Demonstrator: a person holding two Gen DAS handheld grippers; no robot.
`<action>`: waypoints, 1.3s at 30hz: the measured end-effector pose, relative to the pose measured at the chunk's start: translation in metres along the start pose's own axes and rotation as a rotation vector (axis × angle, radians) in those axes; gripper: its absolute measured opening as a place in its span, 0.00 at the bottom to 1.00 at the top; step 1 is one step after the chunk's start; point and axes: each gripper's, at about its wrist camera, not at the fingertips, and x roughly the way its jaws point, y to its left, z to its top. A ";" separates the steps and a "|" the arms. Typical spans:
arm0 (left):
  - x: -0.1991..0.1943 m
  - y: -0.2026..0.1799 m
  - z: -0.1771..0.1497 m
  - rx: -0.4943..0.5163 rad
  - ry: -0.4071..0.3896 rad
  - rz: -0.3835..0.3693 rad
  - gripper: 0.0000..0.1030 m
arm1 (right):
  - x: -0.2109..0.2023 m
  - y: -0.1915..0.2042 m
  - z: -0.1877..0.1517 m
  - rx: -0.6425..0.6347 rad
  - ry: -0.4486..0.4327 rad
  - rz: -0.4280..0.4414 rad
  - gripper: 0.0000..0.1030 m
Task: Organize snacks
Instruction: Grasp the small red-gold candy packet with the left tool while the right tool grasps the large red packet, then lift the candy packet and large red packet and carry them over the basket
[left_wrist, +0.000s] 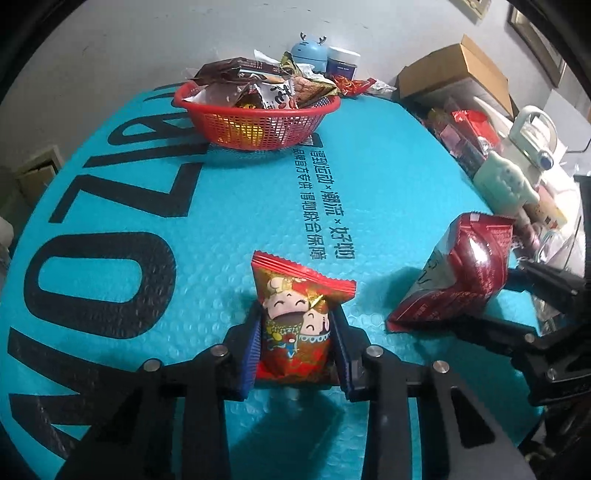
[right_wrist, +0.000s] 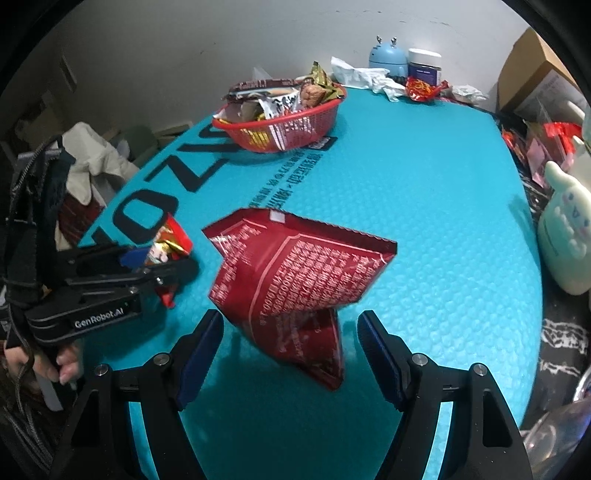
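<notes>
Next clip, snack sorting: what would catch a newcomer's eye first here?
Probably the cartoon-printed red snack packet pinched in the left gripper, low over the teal bubble mat. Next, the big dark red bag in front of the open right gripper, its pads clear of it. At the mat's far end sits a red mesh basket heaped with snacks.
</notes>
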 end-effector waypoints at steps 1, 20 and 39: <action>0.000 0.000 0.000 -0.008 0.001 -0.009 0.32 | 0.000 0.001 0.000 0.004 -0.003 0.008 0.74; -0.005 0.004 -0.001 -0.050 0.001 -0.019 0.32 | 0.006 0.008 -0.006 -0.012 -0.057 -0.022 0.52; -0.063 -0.025 -0.015 -0.015 -0.123 -0.040 0.32 | -0.046 0.026 -0.025 -0.043 -0.144 0.010 0.52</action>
